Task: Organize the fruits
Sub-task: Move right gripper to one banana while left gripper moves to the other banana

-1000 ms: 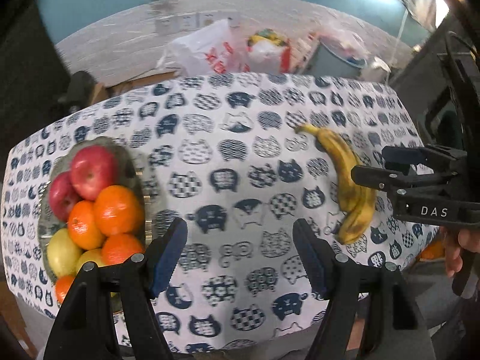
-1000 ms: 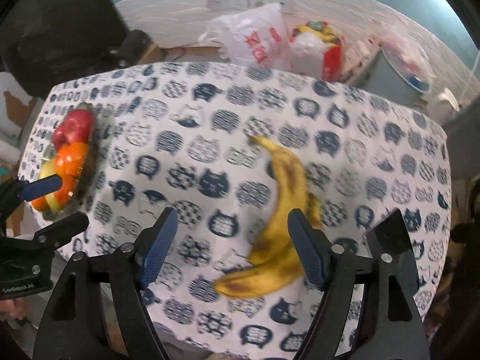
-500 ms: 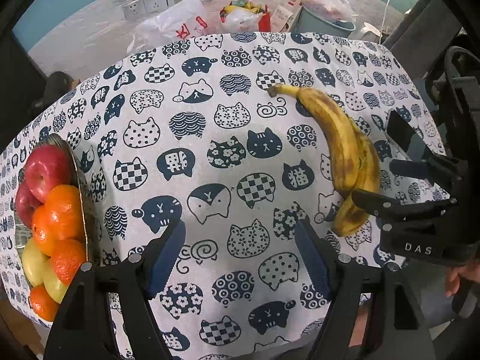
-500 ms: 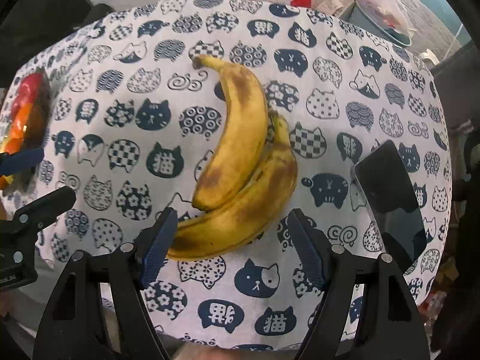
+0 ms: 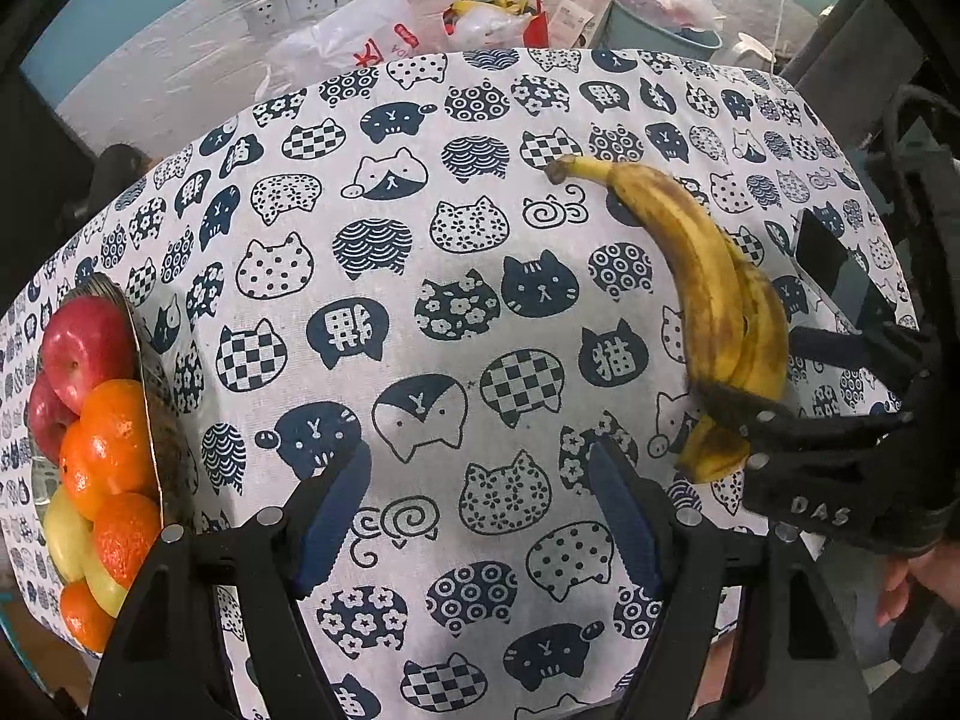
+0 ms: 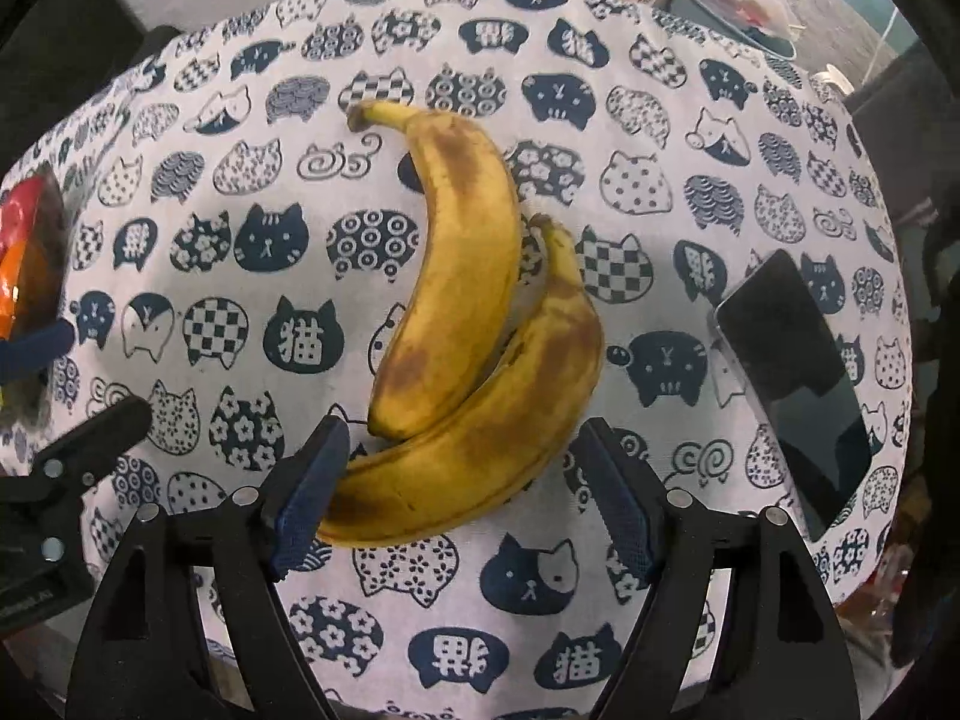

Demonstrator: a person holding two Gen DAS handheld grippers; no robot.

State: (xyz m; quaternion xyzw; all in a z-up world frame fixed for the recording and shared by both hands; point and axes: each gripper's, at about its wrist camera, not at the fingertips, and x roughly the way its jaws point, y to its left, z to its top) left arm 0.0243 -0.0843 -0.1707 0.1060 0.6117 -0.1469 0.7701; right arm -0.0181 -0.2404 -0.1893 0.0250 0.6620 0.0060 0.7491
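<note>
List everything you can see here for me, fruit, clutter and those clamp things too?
bananas: two, yellow with brown spots, lying joined on the tablecloth
apples: two, red, in the fruit dish at the table's left edge
oranges: about four, orange, same dish
pale fruits: two, yellow-green, same dish
phone: one, black, right of the bananas
plastic bags: several, white and red, behind the table
bin: one, grey, behind the table
left gripper: black with blue pads, open, above bare cloth
right gripper: same colours, jaws opening, straddling the bananas' lower end
</note>
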